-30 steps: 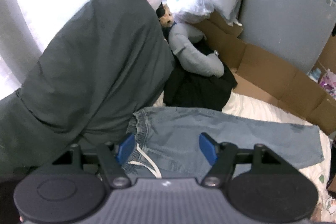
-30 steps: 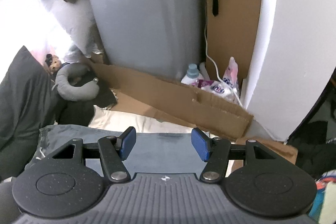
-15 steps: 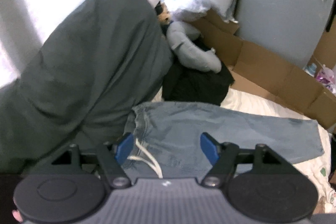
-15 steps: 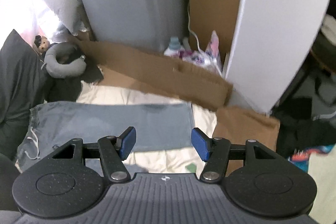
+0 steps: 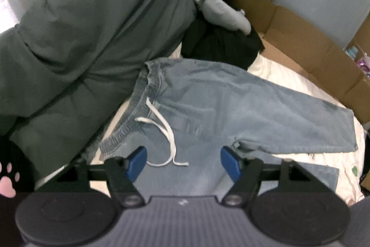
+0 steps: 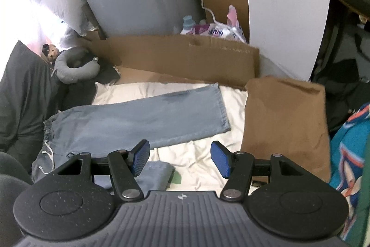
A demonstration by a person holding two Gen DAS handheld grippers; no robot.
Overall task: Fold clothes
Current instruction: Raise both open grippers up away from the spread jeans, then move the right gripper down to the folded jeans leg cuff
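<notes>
Light blue jeans lie spread on a cream bedsheet, waistband to the left with a white drawstring trailing over the front. My left gripper hovers open above the crotch area, nothing between its blue pads. In the right wrist view the jeans stretch from left to right, far leg ending at a frayed hem. The near leg's hem shows just below my right gripper, which stands open over the bare sheet.
A dark grey duvet is piled left of the jeans. A grey neck pillow and black clothing lie behind. Cardboard lines the far edge, a brown paper bag stands right, and colourful cloth lies beyond it.
Both grippers have come down toward the bed. The left view now shows the waistband and drawstring closer. The right view swung from the wall and cardboard down onto the jeans' legs and sheet.
</notes>
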